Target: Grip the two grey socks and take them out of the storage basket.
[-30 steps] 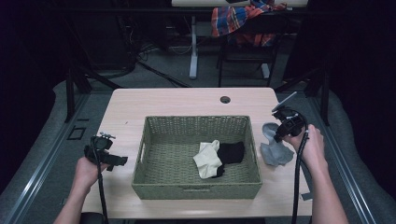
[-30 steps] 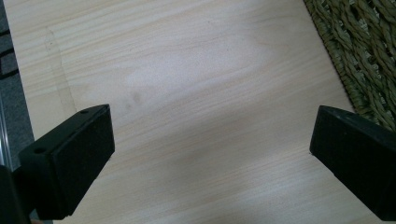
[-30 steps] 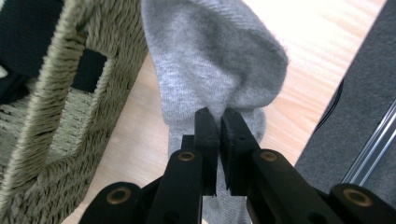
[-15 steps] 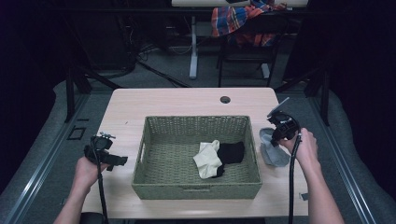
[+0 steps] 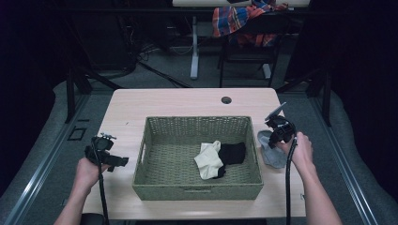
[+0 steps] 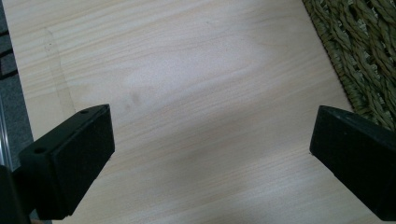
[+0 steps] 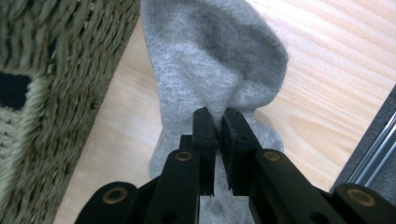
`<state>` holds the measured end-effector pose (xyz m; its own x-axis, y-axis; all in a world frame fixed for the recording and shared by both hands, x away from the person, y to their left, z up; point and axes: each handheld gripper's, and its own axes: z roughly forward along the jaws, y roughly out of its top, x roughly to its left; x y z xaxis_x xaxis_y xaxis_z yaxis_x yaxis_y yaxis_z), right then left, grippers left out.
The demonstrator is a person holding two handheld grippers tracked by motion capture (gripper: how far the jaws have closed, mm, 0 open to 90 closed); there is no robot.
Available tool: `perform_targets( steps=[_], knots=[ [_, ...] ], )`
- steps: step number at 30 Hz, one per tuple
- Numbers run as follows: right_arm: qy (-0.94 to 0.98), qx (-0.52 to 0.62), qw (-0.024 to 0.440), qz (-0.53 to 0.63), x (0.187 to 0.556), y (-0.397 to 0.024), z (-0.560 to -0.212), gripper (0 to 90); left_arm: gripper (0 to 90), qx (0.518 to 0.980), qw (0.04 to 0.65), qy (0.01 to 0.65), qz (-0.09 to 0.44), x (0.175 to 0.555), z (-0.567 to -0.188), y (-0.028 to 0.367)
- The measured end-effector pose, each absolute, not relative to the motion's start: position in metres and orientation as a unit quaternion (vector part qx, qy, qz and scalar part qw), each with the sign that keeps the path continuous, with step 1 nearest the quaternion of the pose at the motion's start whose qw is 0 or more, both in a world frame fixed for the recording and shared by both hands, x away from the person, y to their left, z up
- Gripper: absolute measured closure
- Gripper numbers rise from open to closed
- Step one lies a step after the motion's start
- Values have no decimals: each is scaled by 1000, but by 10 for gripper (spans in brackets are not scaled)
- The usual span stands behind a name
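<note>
I have the right gripper (image 7: 218, 123) pinching a fold of the grey sock (image 7: 210, 60), its jaws pressed together on the cloth. The sock lies on the surface (image 5: 187, 101) just beside the right wall of the wicker basket (image 5: 197, 190), between the basket and the surface's right edge. From above, its long axis runs roughly along that basket wall, one end toward the far edge and the other toward me. My left gripper (image 6: 210, 154) hovers over bare wood left of the basket, jaws spread wide with nothing between them. Inside the basket rest a cream sock (image 5: 209, 159) and a black sock (image 5: 232, 152), touching.
</note>
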<state>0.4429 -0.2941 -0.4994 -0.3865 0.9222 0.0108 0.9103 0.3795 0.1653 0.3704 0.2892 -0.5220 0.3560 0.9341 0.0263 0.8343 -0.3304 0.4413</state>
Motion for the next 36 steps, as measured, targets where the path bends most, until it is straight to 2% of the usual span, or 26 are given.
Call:
perform_targets(
  steps=[9, 12, 14, 20, 26, 31, 36],
  knots=[
    [826, 556, 47, 77, 447, -295, -511, 745, 2, 804, 178, 550, 140, 371, -522, 290],
    [825, 557, 44, 83, 445, -298, -505, 614, 2, 802, 180, 551, 143, 370, -522, 290],
    [821, 560, 58, 96, 441, -300, -498, 540, 2, 802, 180, 551, 142, 370, -522, 290],
    [823, 549, 66, 126, 427, -305, -469, 365, 2, 804, 180, 549, 141, 370, -521, 289],
    [816, 551, 78, 157, 408, -312, -451, 137, 2, 803, 180, 550, 144, 371, -521, 289],
    [812, 558, 84, 152, 390, -321, -455, 88, 2, 804, 180, 549, 144, 371, -521, 288],
    [813, 560, 81, 139, 377, -326, -466, 78, 2, 806, 178, 546, 142, 372, -521, 286]
  ],
)
